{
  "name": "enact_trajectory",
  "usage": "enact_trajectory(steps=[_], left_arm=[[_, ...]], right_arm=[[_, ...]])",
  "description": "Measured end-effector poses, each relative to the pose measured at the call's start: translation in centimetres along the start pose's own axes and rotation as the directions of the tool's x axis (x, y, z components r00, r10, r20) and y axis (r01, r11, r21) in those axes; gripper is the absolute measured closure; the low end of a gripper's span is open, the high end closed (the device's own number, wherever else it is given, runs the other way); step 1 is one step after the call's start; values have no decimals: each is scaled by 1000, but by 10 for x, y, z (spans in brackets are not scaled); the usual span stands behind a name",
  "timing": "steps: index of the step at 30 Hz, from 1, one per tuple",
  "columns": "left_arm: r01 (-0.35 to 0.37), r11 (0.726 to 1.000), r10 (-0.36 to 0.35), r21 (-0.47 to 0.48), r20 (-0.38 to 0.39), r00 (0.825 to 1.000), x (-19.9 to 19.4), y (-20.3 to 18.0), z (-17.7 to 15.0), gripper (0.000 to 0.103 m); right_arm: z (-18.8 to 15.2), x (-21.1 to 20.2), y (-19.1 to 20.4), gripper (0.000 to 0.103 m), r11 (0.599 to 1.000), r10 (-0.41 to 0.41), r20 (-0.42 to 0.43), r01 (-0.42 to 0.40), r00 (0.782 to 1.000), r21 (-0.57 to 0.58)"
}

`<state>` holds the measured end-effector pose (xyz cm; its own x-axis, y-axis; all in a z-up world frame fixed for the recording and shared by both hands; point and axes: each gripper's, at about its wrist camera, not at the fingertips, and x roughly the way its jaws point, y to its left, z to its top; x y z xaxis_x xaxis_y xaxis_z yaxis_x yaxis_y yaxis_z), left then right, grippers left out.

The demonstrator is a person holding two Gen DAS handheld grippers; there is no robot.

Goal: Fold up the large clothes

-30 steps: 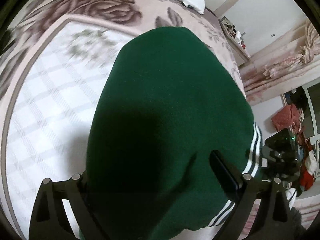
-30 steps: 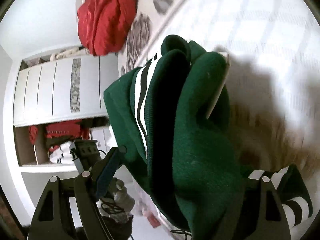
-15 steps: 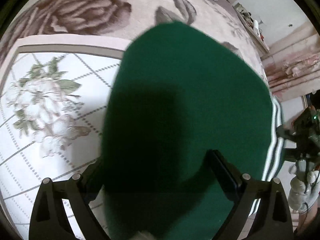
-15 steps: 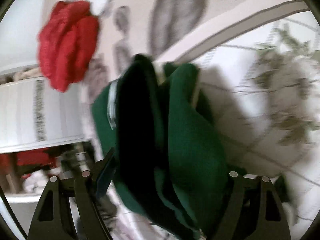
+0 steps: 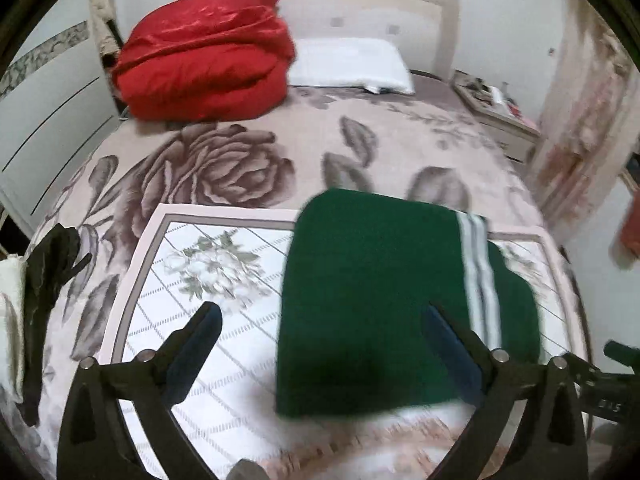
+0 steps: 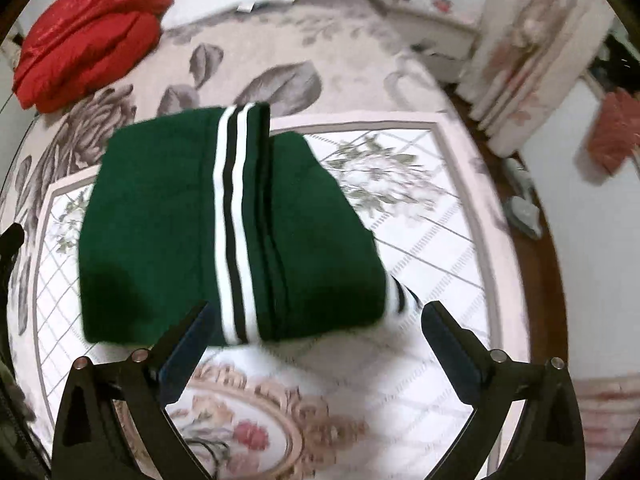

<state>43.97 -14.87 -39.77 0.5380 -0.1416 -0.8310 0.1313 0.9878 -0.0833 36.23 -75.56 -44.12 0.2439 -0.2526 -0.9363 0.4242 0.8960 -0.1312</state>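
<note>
A moment ago both my claws held the green sweater up, bunched between their pads. Now it lies folded flat on the flowery blanket, its white stripes on top. My left claw has just opened wide and holds nothing. My right claw has just opened wide too, and it is empty. Both sit above the sweater, not touching it. I think this fold is done.
</note>
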Motion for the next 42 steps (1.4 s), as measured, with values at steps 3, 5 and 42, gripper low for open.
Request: enact_trajectory(steps=[3, 5, 42], left_arm=[[41, 999, -41, 7, -53, 998, -37, -10, -4, 0], [51, 999, -50, 3, -58, 997, -69, -18, -10, 0], [-49, 999, 49, -7, 153, 987, -510, -71, -77, 0]], right_arm=[[-24, -57, -2, 0, 999, -23, 50, 22, 998, 23], [-37, -105, -2, 0, 999, -52, 92, 50, 994, 18], [-239, -630, -71, 0, 998, 15, 448, 11, 894, -55]])
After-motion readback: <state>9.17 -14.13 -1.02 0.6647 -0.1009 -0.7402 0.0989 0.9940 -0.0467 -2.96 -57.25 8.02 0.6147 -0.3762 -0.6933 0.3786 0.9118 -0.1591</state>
